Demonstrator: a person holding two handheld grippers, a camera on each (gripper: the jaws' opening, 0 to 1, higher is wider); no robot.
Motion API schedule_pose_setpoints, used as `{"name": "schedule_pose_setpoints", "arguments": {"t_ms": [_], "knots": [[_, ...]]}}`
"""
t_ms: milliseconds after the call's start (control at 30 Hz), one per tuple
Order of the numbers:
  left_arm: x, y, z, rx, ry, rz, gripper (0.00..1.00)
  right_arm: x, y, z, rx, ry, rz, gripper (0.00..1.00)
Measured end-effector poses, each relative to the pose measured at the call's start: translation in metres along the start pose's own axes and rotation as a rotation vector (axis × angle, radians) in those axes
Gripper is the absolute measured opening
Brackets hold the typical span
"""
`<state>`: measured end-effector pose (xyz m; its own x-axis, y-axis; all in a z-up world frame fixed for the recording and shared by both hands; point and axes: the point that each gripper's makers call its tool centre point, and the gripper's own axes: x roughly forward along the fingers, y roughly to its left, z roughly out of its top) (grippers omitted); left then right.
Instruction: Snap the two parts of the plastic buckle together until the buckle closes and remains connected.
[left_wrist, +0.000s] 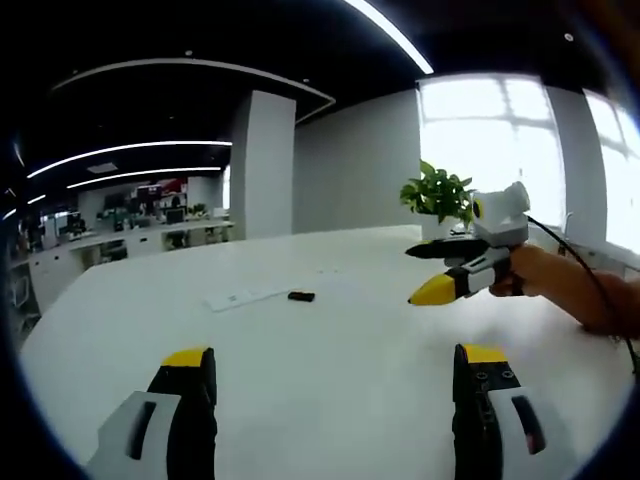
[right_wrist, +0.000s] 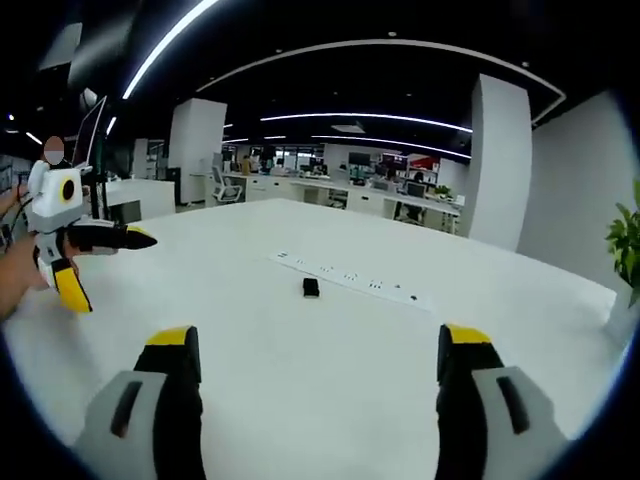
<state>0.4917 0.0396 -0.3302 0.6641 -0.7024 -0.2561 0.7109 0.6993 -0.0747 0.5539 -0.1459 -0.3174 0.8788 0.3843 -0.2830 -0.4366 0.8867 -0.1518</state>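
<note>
Both my tongs, left (left_wrist: 335, 365) and right (right_wrist: 313, 350), hang apart and empty; the buckle (right_wrist: 311, 288) lies mid-bench (right_wrist: 330, 380), well ahead, beside a power strip (right_wrist: 350, 277). I only make out one small dark piece, so my worry is grabbing it skewed, or nudging it off across the slick top.

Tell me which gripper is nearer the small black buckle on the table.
Cannot say for sure; both look about equally far. The buckle lies mid-table beside the white power strip. The left gripper and right gripper both hover open, well short of it.
</note>
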Motion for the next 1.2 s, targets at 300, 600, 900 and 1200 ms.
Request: {"name": "schedule_pose_setpoints", "arguments": {"t_ms": [300, 600, 900, 1200], "knots": [[-0.001, 0.003, -0.005, -0.002, 0.018, 0.010, 1.00, -0.018, 0.005, -0.006, -0.005, 0.001, 0.009, 0.97], [-0.004, 0.000, -0.002, -0.010, 0.006, 0.014, 1.00, -0.040, 0.004, -0.009, 0.005, -0.010, -0.001, 0.97], [0.002, -0.001, -0.019, -0.010, 0.050, 0.017, 1.00, -0.069, 0.001, -0.021, 0.040, -0.013, -0.006, 0.96], [0.012, 0.016, -0.018, 0.006, 0.072, 0.026, 1.00, -0.077, 0.003, -0.033, 0.052, -0.018, 0.003, 0.97]]}}
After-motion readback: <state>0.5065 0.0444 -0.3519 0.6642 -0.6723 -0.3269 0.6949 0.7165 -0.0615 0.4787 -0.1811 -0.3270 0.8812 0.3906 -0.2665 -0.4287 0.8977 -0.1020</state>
